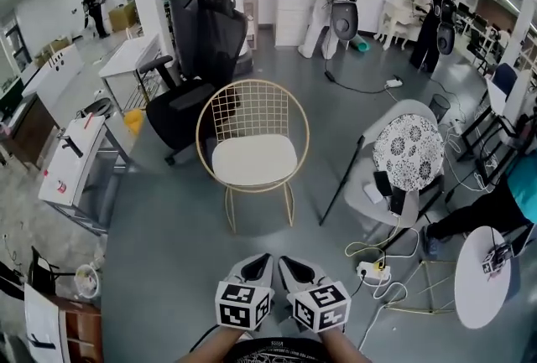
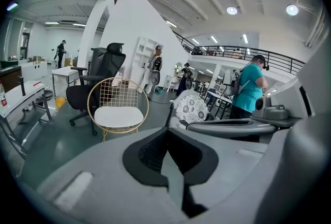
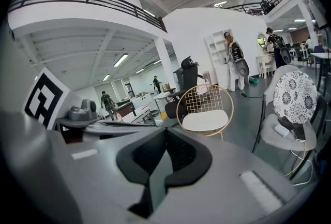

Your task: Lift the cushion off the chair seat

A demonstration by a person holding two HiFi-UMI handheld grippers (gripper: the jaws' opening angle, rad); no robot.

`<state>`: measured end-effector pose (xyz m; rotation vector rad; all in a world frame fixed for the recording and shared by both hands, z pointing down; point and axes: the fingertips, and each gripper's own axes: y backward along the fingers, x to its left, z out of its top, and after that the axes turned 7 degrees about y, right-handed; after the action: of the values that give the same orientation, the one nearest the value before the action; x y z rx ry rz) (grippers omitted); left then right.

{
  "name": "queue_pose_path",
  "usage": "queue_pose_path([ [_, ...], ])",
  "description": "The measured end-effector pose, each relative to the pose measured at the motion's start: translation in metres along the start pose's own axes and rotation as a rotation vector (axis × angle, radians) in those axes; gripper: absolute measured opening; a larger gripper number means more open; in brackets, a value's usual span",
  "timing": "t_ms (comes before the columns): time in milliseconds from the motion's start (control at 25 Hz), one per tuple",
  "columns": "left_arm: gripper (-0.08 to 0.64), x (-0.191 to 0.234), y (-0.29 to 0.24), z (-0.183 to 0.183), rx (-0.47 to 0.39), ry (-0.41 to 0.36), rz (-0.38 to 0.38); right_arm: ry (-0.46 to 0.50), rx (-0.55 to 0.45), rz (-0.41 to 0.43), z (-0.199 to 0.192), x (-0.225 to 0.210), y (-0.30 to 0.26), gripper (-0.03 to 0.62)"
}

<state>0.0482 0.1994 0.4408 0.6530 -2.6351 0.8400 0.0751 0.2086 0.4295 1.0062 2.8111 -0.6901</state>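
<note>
A white cushion (image 1: 254,160) lies flat on the seat of a gold wire chair (image 1: 252,106) in the middle of the grey floor. The left gripper view also shows the cushion (image 2: 119,116), and so does the right gripper view (image 3: 205,121). My left gripper (image 1: 258,259) and right gripper (image 1: 290,262) sit side by side at the bottom of the head view. Both point toward the chair from well short of it. The left gripper (image 2: 168,134) is shut with nothing between its pads. The right gripper (image 3: 165,134) also looks shut and empty.
A black office chair (image 1: 189,101) stands behind the gold chair on the left. To the right is a grey chair with a patterned cushion (image 1: 409,153). A power strip with cables (image 1: 373,272) lies on the floor at the near right, beside a round white table (image 1: 482,277). A white desk (image 1: 75,160) is at the left, and people stand at the back.
</note>
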Motion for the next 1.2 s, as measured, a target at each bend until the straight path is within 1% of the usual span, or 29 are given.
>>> queue_pose_path([
  [240, -0.009, -0.009, -0.04, 0.022, -0.007, 0.033, 0.055, -0.022, 0.005, 0.063, 0.016, -0.044, -0.012, -0.002],
  [480, -0.009, -0.015, -0.07, 0.022, 0.01, 0.075, 0.127, -0.043, 0.006, 0.124, 0.024, -0.081, -0.014, -0.002],
  [720, -0.009, -0.021, -0.085, 0.03, 0.002, 0.039, 0.166, -0.032, 0.0, 0.161, 0.03, -0.099, -0.018, -0.002],
  [960, -0.009, -0.03, -0.103, 0.035, 0.012, 0.028, 0.15, -0.055, -0.007, 0.138, 0.032, -0.116, -0.018, -0.002],
  [1200, -0.009, -0.028, -0.125, 0.046, 0.016, 0.037, 0.096, -0.051, -0.002, 0.092, 0.036, -0.129, -0.026, -0.002],
])
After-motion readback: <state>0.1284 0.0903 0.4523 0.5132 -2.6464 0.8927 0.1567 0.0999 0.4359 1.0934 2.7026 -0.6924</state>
